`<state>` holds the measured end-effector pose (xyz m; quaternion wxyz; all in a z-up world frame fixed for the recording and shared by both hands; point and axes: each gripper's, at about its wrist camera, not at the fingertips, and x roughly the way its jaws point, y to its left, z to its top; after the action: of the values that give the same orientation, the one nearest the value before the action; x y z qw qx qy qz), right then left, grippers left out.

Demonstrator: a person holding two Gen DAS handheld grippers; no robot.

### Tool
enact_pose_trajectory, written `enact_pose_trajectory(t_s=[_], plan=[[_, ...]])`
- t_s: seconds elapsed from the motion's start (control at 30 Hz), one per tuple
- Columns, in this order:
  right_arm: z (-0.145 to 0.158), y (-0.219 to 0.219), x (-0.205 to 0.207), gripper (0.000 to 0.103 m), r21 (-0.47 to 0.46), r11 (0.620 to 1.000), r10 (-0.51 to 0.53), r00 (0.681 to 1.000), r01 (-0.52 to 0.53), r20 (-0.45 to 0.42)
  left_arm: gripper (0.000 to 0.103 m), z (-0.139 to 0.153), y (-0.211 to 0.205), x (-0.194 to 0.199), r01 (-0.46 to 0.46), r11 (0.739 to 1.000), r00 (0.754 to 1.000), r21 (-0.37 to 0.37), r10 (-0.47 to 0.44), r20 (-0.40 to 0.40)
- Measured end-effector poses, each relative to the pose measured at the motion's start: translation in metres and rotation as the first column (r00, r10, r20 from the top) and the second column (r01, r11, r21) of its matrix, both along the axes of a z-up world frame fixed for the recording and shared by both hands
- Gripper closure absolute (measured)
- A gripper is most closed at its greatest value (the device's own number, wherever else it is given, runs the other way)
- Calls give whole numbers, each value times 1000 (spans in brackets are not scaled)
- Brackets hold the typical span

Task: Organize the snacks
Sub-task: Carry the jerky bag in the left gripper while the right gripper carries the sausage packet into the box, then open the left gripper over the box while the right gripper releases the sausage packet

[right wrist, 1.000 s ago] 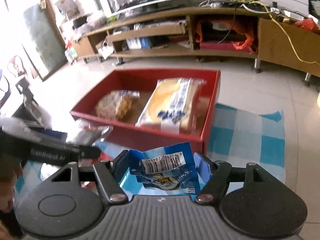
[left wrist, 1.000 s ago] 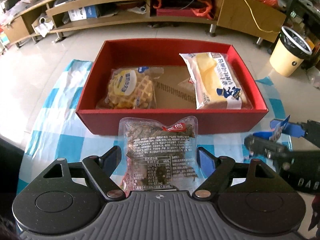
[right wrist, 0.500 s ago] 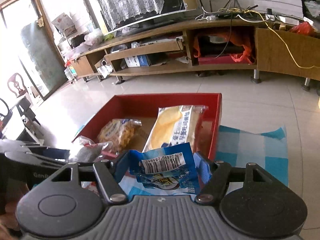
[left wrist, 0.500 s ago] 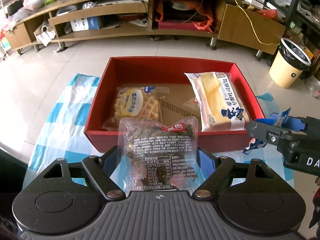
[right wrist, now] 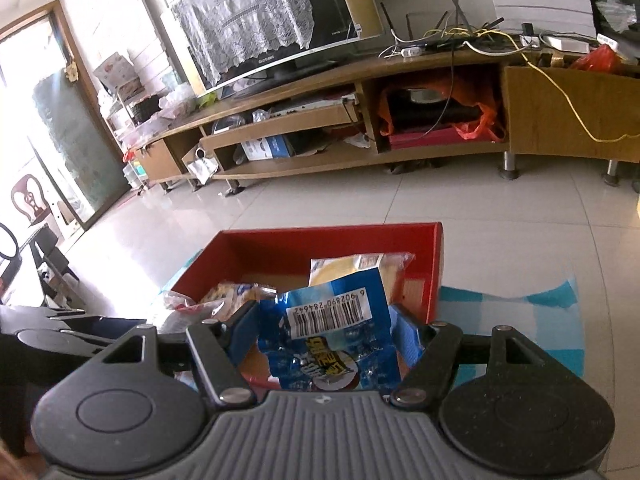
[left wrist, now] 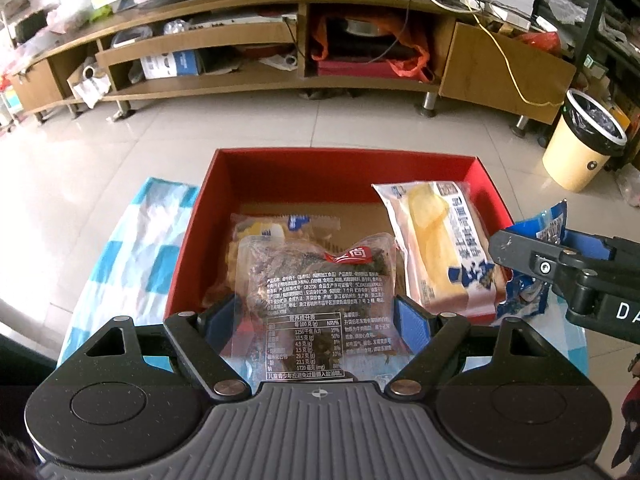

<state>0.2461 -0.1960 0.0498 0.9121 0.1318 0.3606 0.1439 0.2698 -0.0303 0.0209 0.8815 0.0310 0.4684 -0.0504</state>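
A red box (left wrist: 188,240) stands on a blue-and-white checked cloth (left wrist: 132,248). In it lie a waffle packet (left wrist: 276,232) at the left and a bread packet (left wrist: 440,248) at the right. My left gripper (left wrist: 316,316) is shut on a clear packet of dried meat (left wrist: 316,288), held above the box's near wall. My right gripper (right wrist: 324,340) is shut on a blue snack packet (right wrist: 332,336), held at the box's right near corner (right wrist: 436,256); it shows in the left wrist view (left wrist: 552,220) too.
A long wooden TV stand (left wrist: 280,52) with cluttered shelves runs along the back across a tiled floor. A cream waste bin (left wrist: 580,144) stands at the right. A TV with a lace cover (right wrist: 272,16) sits on the stand.
Both grippers have risen and moved forward over the box with their packets. The box now looks lower and farther below in both views.
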Motion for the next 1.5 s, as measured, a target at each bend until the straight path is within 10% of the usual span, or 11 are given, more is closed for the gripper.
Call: enact_pose_trajectory(t_s=[1.5], plan=[[-42,12,73,33,-64,997,-58,995,53,-75,10,-40,-3,69,-42,997,999,58,43,-22]])
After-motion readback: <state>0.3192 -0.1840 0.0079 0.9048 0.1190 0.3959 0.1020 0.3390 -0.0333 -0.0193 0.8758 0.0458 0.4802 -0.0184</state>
